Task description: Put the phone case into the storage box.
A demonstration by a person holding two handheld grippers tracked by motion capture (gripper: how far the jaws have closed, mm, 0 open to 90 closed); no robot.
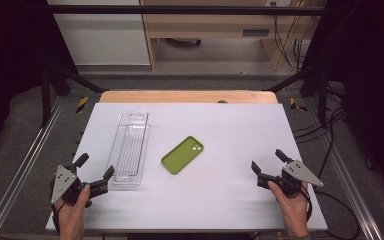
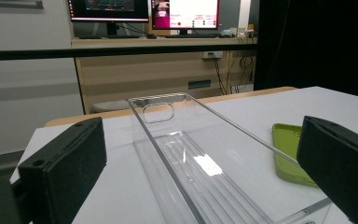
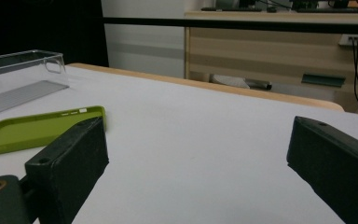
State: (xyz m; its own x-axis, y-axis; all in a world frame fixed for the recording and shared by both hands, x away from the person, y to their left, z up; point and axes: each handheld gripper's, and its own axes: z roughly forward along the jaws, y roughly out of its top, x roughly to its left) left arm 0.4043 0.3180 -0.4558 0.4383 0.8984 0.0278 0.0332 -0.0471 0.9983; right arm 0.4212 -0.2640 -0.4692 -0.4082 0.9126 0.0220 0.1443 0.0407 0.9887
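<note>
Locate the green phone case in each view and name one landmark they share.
High view: green phone case at table centre, right of the clear tray.
Left gripper view: at the right edge, beside the tray.
Right gripper view: lower left.
Shared landmark: the clear tray.

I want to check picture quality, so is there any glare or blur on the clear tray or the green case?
Left gripper view: a bright glare patch on the tray floor; the near jaws are soft. High view: the tray looks faint, the case sharp. Right gripper view: the case is fairly clear, no glare.
</note>
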